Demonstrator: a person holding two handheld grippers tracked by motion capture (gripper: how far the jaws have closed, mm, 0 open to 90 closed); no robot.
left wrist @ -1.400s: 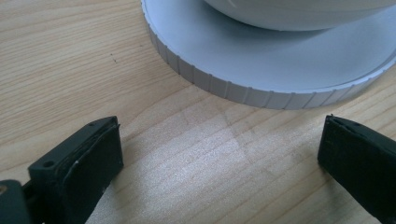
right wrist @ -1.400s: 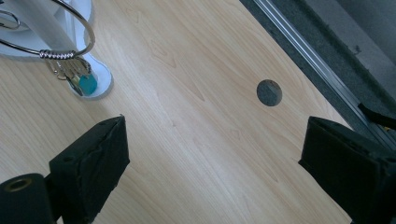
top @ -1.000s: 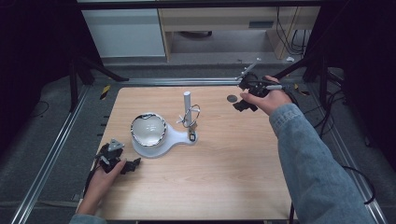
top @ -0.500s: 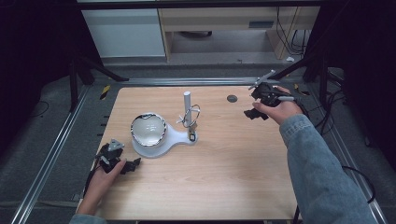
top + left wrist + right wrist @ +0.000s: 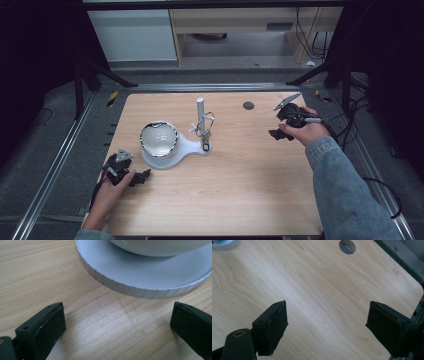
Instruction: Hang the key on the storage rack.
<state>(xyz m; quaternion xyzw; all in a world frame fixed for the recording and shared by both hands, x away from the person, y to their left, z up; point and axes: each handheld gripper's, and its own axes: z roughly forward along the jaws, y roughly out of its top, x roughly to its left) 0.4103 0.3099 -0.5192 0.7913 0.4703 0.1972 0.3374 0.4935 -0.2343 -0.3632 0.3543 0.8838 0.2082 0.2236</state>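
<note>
A white stand (image 5: 192,148) lies mid-table with a round base, a shiny domed bowl (image 5: 158,139) on it, an upright white post (image 5: 200,109) and a wire loop (image 5: 207,122). My left gripper (image 5: 134,176) rests at the near left, open, nothing between its jaws; its own view shows the ribbed base rim (image 5: 130,288) just ahead. My right gripper (image 5: 278,134) is at the far right, open over bare wood. A small dark round disc (image 5: 248,105) lies near the far edge, also ahead of the right jaws (image 5: 347,246).
The wooden table (image 5: 240,185) has open room in front and at the right. Metal rails (image 5: 60,155) run along both sides. White cabinets (image 5: 135,35) and cables (image 5: 350,120) stand beyond the table.
My right gripper has drawn back from the dark disc, moving right and toward me. The left gripper has stayed still.
</note>
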